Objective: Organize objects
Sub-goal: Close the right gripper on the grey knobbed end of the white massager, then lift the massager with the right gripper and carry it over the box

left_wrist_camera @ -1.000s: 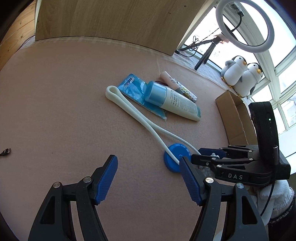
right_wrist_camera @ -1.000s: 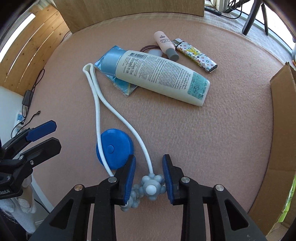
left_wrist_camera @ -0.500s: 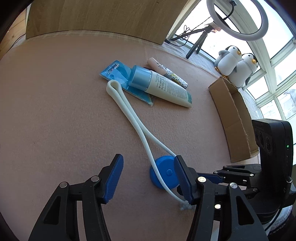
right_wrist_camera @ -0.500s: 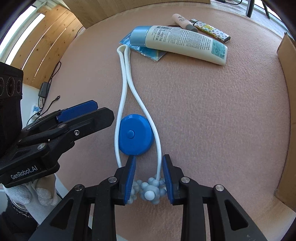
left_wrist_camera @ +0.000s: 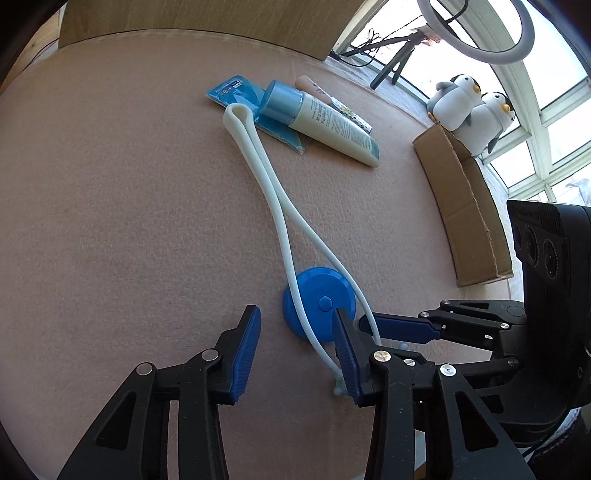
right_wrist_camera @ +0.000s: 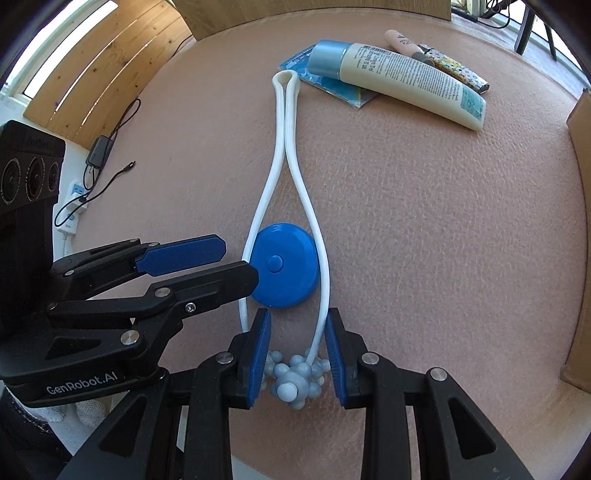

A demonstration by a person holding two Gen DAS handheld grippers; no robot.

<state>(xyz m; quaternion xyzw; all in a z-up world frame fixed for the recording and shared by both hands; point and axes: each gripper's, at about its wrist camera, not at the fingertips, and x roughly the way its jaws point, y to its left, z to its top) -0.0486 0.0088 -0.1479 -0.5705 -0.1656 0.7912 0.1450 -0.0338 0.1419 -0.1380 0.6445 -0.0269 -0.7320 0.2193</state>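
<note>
blue disc sits inside massager loop, left gripper beside it

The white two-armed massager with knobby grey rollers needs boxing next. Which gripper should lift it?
Right. The right gripper already clamps the white massager's grey rollers; the left gripper is open, holding nothing.

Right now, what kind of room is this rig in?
Likely a home sunroom or bay-window corner set up for recording: a felt-covered table, curved windows with plush penguins on the sill, and a ring light on a tripod.
</note>
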